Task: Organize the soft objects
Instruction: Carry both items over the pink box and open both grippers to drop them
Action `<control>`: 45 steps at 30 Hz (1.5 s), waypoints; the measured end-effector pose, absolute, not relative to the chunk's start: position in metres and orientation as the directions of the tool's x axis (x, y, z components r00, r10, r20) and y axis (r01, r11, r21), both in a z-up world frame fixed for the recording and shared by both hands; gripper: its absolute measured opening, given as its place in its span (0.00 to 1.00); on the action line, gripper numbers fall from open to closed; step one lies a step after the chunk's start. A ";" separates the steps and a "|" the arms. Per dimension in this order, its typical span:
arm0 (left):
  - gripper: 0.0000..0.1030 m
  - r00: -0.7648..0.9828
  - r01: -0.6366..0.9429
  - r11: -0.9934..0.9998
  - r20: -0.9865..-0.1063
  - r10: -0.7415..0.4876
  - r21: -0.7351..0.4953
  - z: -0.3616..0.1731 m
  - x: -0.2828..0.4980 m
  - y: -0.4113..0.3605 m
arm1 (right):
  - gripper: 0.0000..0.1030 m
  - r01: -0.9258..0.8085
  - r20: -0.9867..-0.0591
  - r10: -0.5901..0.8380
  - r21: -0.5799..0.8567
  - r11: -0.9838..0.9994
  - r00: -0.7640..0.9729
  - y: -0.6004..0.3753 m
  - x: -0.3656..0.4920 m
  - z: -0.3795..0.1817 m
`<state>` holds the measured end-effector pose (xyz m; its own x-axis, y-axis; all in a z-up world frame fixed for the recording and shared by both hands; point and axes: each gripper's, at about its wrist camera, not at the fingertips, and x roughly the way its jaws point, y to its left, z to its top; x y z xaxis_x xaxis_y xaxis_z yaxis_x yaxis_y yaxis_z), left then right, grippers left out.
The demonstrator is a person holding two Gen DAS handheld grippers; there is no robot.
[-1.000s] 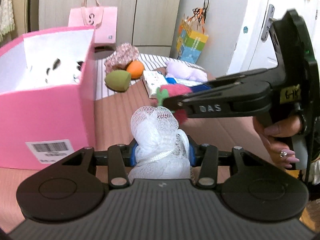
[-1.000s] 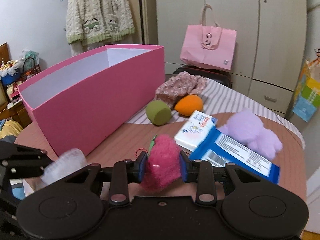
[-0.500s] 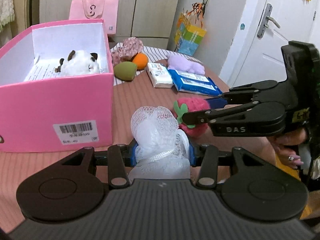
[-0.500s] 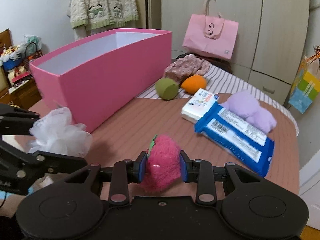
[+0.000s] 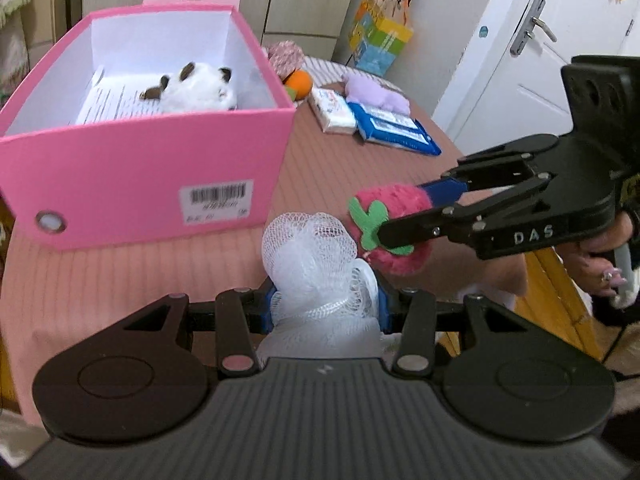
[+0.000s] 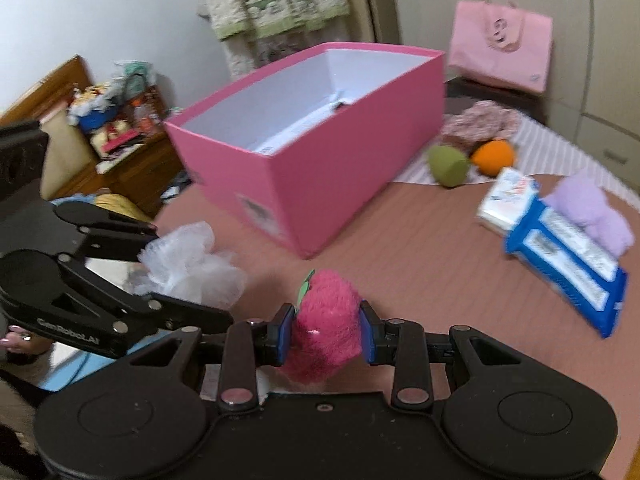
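Left tongs (image 5: 326, 304): pressed onto a white mesh bath pouf (image 5: 316, 264), which bulges up between the blue pads, above the near edge of the worktop.
Right tongs (image 6: 326, 330): pinching a fuzzy pink strawberry plush with a green felt leaf (image 6: 324, 320), held just beside the pouf; whether the two soft things touch is hard to tell.
Pink cardboard box (image 5: 152, 176): open-topped, barcode sticker on its near wall, standing on the brown ribbed worktop (image 5: 340, 160) ahead of both tongs.
Inside the box: a white plush toy with dark ears (image 5: 198, 94) lying on a printed sheet at the far end.
Beyond the box: an orange egg-shaped sponge (image 6: 492, 156) and an olive-green one (image 6: 448, 165) just beside each other, near a bundle of floral cloth (image 6: 480, 122).
Right of those: a white tissue pack (image 6: 508, 200), a blue wipes pack (image 6: 568, 256) and a lilac plush (image 6: 592, 216), close together.
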<state>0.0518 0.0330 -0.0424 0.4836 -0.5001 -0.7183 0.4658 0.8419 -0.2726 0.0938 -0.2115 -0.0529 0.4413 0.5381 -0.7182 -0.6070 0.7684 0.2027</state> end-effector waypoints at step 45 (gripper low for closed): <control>0.43 0.702 0.410 0.897 -0.571 -0.425 -0.164 0.041 0.256 0.085 | 0.38 -0.508 -0.555 0.504 0.163 0.846 0.662 -0.116 0.267 0.036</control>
<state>0.2561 0.0848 0.0411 0.7019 -0.4251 -0.5715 0.4103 0.8972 -0.1635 0.2666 -0.1161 0.0364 0.6621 0.5040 -0.5547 -0.5077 0.8460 0.1627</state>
